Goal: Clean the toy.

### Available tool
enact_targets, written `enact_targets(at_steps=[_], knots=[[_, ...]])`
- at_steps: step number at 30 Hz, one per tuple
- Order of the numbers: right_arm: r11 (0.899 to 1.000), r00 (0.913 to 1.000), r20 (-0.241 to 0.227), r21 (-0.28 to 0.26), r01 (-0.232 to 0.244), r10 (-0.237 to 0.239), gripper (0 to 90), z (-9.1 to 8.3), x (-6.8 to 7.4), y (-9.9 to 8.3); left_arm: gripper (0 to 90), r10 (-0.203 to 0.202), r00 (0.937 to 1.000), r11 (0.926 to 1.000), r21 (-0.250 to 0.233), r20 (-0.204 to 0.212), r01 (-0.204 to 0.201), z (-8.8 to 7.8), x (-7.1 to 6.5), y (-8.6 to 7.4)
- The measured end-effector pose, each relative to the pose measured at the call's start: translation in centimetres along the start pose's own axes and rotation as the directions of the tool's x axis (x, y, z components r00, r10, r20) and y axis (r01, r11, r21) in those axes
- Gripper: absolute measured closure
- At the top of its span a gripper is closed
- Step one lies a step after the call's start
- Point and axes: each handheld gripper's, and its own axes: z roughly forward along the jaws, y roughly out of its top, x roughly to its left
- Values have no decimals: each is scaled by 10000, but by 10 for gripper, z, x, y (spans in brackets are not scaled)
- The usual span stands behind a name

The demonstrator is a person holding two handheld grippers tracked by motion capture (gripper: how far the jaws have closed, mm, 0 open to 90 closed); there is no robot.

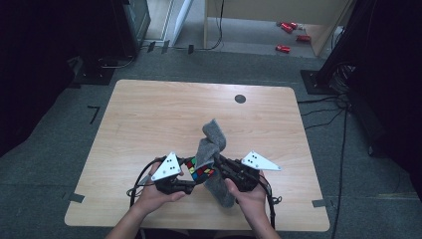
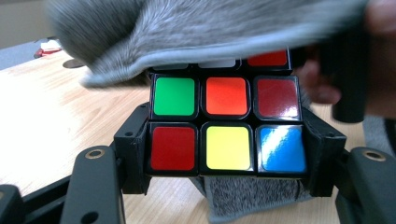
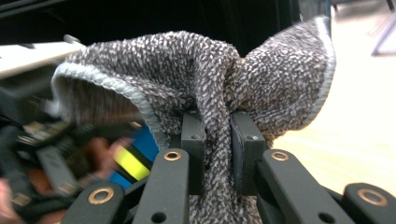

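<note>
A Rubik's cube with green, orange, red, yellow and blue stickers sits clamped between the jaws of my left gripper, just above the wooden table. In the high view the cube is between my two hands near the table's front edge. A grey knitted cloth is pinched in my right gripper, whose pads press its folds together. The cloth drapes over the cube's top and far side, and part of it hangs below the cube. My left gripper and right gripper nearly meet.
The light wooden table has a round black grommet near its far edge. Cables run on the grey floor to the right. Red objects lie on the floor beyond the table.
</note>
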Motion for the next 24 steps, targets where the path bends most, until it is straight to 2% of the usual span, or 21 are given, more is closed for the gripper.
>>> enact_targets(at_steps=[3, 5, 6, 8, 9, 10, 12, 15, 17, 19, 21, 24], knots=[[9990, 9994, 156, 319, -313, 309, 790, 1, -7, -4, 346, -121, 9999, 9999, 26, -13, 121, 0, 2, -1], [9993, 9995, 207, 293, -227, 221, 791, 1, -5, -3, 346, -158, 9999, 9998, 82, 57, 158, 2, 2, -2], [9994, 9996, 155, 260, -233, 229, 791, 1, -3, -2, 346, -133, 9999, 9997, 205, 108, 130, 4, 3, -2], [9995, 9990, -304, 58, -313, 314, 791, 0, 2, 1, 346, 103, 9999, 9987, 507, 44, -105, 8, 0, -4], [9998, 9991, -388, -15, -194, 193, 791, 0, 6, 2, 346, 143, 9999, 9982, 574, 88, -148, 9, -2, -5], [10000, 9994, -345, -47, -48, 46, 791, 0, 9, 3, 346, 135, 9998, 9984, 555, 159, -144, 10, -3, -5], [9999, 9993, -353, -143, -87, 82, 791, 0, 9, 4, 346, 177, 9997, 9987, 478, 141, -184, 10, -5, -3], [9995, 9995, -57, -87, -317, 316, 791, 0, 2, 0, 346, 264, 9996, 9993, 257, 132, -267, 6, -6, 0], [9988, 9986, 233, -12, -480, 481, 792, 0, -5, -4, 346, 201, 9998, 9996, 199, 39, -202, 4, -4, 1], [9981, 9976, 321, 89, -609, 606, 792, 1, -7, -6, 346, 116, 9999, 9997, 209, -4, -116, 4, -2, 0], [9983, 9979, 315, 127, -575, 570, 792, 1, -4, -5, 346, 13, 10000, 9996, 284, -2, -13, 5, -1, -2], [9985, 9985, -7, -37, -551, 551, 791, 0, 4, -1, 346, 112, 9999, 9984, 560, -46, -110, 10, -3, -4]])
